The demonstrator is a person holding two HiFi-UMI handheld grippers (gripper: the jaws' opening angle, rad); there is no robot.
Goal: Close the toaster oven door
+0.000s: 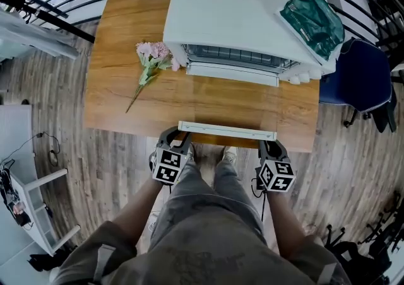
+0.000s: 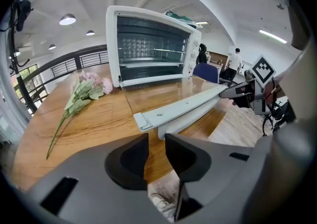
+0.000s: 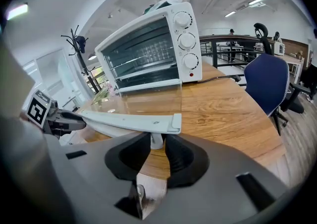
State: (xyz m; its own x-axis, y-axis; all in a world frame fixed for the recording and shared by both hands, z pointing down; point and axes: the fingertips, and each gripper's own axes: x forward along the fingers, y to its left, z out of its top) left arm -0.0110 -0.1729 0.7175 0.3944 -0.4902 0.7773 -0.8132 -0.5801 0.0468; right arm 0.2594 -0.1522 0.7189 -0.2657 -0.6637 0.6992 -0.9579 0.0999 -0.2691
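A white toaster oven point(image 1: 240, 19) stands on the wooden table point(image 1: 126, 19), and its glass door lies open and flat toward me. The door's white handle bar point(image 1: 227, 130) runs along the table's near edge. At the bar's left end is my left gripper point(image 1: 178, 135); in the left gripper view point(image 2: 156, 139) the jaws stand a little apart, the bar's end point(image 2: 163, 128) just at their tips, not pinched. My right gripper point(image 1: 270, 146) is at the bar's right end. In the right gripper view point(image 3: 157, 141) the handle's post point(image 3: 156, 140) fills the gap between the jaws.
Pink flowers point(image 1: 151, 60) lie on the table left of the oven. A green bag point(image 1: 315, 22) rests on the oven's top. A blue chair point(image 1: 356, 75) stands right of the table, with black railings behind. My legs are just below the table edge.
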